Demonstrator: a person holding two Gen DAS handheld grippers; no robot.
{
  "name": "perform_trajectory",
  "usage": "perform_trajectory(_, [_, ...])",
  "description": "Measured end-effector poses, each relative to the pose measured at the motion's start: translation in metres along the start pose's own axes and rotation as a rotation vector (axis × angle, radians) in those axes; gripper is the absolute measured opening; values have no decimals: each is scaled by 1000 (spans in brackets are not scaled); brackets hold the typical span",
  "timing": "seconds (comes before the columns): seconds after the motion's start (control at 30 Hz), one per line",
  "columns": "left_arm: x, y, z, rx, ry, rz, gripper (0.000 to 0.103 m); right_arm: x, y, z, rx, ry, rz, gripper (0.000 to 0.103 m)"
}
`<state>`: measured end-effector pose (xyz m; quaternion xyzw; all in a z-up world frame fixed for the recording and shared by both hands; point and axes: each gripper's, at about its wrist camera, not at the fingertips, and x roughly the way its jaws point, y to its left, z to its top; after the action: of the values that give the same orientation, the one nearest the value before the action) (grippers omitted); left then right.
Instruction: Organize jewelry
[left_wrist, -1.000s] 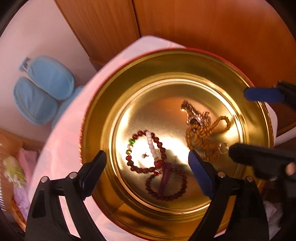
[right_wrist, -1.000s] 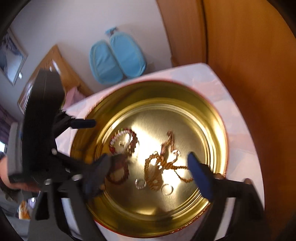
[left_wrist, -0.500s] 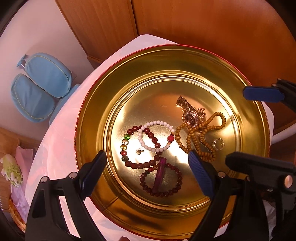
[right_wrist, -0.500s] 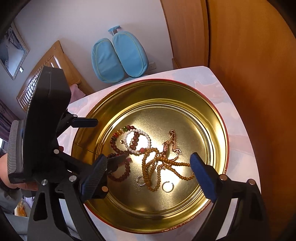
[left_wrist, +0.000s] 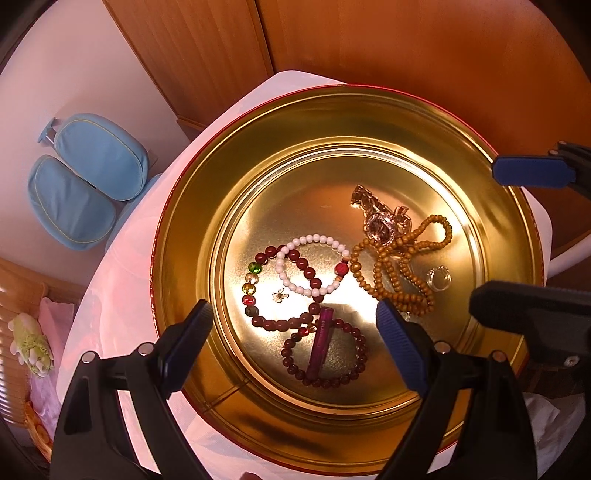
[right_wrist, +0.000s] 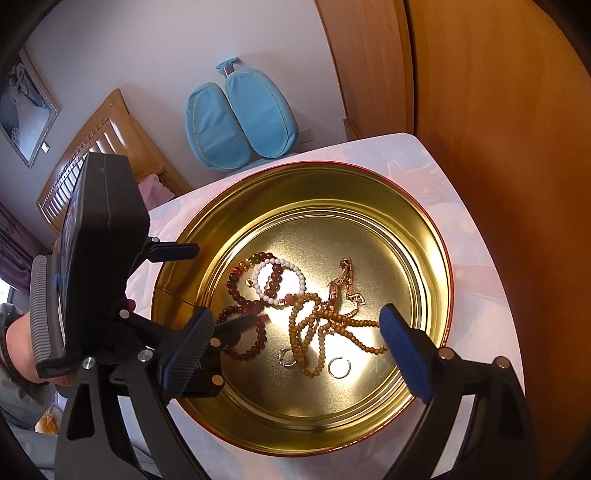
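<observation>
Against the frame half a second back, I find little change: the tin (left_wrist: 192, 236) sits marginally lower in both views, and the jewelry inside has held its arrangement. A second back the picture was blurred and the white bracelet (left_wrist: 314, 264) lay bunched; it now lies as an open loop.

The tin, gold inside with a red rim, rests on a pale pink table (right_wrist: 480, 266). Wooden panels (left_wrist: 406, 66) stand behind the table. A blue chair (right_wrist: 236, 122) is against the white wall, with a wooden bed frame (right_wrist: 92, 155) and a framed picture (right_wrist: 22, 110) further left.

All jewelry is on the tin's floor. The dark red bracelet (left_wrist: 295, 288) overlaps the white one. A smaller dark bracelet (left_wrist: 325, 354) lies nearer, with a purple tube (left_wrist: 320, 341) across it. The tan bead strand (left_wrist: 395, 266) is tangled with a watch (left_wrist: 380, 221). A ring (left_wrist: 439, 277) lies beside the strand, and a second ring (right_wrist: 339, 367) shows in the right view.

The left gripper (left_wrist: 293, 334) hangs over the tin's near left side, fingers spread, holding nothing. A hand (right_wrist: 22, 347) grips its handle. The right gripper (right_wrist: 295, 347) hangs over the near right side, likewise spread and empty.
</observation>
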<state>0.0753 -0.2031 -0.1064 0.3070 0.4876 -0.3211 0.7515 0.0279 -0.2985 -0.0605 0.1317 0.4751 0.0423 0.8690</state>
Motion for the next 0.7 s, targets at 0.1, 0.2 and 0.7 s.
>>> perform_trajectory(0.1, [2,-2,-2,1,12,10,87,-1,0,0,1,0,1,92])
perform_trajectory(0.2, [-1,1,-4,-14,2,0,87,-3,0,-2,1,0,6,92])
perform_trajectory(0.7, [1,-8,-2,-7,-31,27,87,-16,1,-5,32,-10,69,92])
